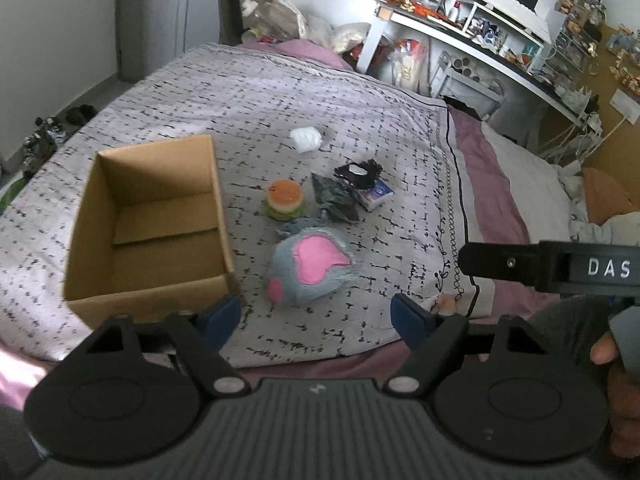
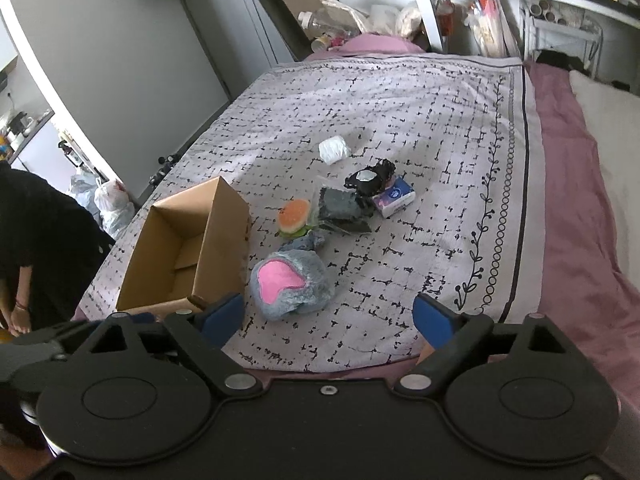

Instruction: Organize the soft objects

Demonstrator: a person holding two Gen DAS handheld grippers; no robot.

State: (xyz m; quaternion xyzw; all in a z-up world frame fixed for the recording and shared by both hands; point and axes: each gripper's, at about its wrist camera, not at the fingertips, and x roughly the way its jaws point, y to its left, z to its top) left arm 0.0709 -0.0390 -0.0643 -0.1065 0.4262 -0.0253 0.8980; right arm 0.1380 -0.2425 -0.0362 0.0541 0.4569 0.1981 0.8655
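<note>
While the bed (image 1: 360,92) is carrying everything, an empty cardboard box (image 1: 152,216) is standing open just beside a grey-and-pink plush toy (image 1: 308,270), a burger toy (image 1: 285,199) and a tissue pack (image 1: 376,195). Both the left hand-held gripper (image 1: 316,322) and right hand-held gripper (image 2: 330,318) are hovering open, holding nothing; approaching the plush squarely and squeezing its middle should be working best.
</note>
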